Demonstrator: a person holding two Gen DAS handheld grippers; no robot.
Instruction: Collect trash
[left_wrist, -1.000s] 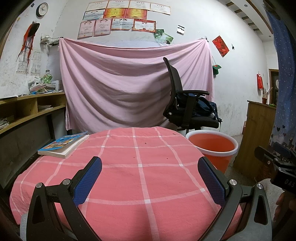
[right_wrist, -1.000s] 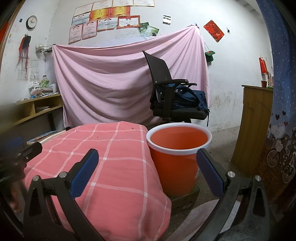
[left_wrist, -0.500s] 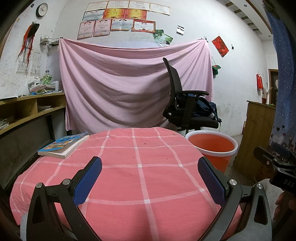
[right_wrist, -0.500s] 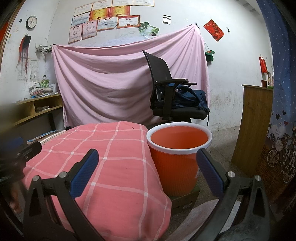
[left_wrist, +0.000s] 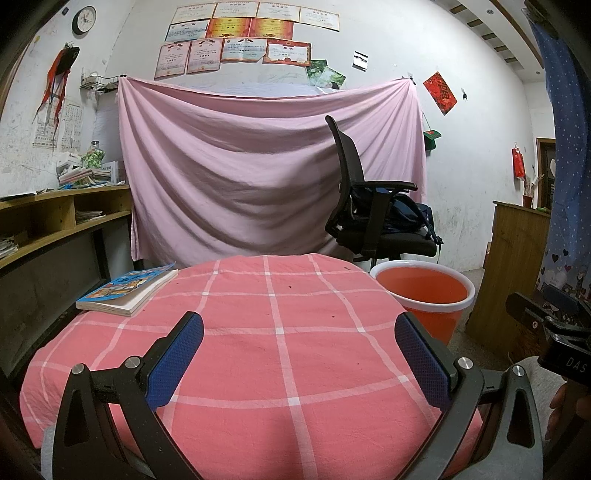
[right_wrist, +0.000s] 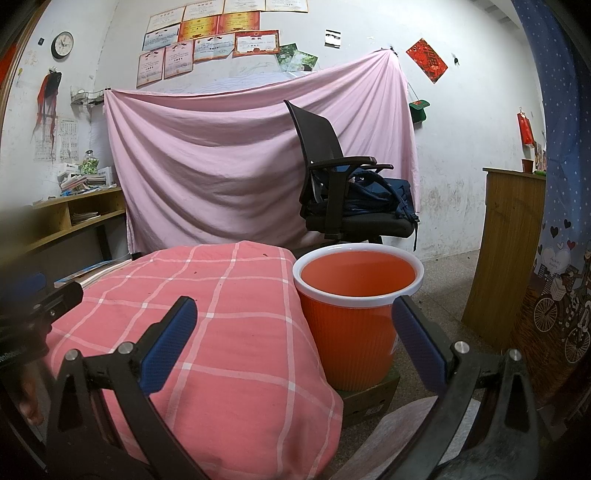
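Note:
An orange trash bucket with a white rim (right_wrist: 357, 295) stands on a flat cardboard box on the floor, right of the table; it also shows in the left wrist view (left_wrist: 424, 291). My left gripper (left_wrist: 299, 354) is open and empty, held over the near part of the pink checked tablecloth (left_wrist: 288, 332). My right gripper (right_wrist: 291, 332) is open and empty, in front of the table's right edge and the bucket. I see no loose trash on the cloth, only tiny dark specks.
A paperback book (left_wrist: 127, 290) lies at the table's far left. A black office chair with a blue backpack (right_wrist: 347, 199) stands behind the bucket. Wooden shelves (left_wrist: 44, 221) line the left wall; a wooden cabinet (right_wrist: 509, 251) stands at the right.

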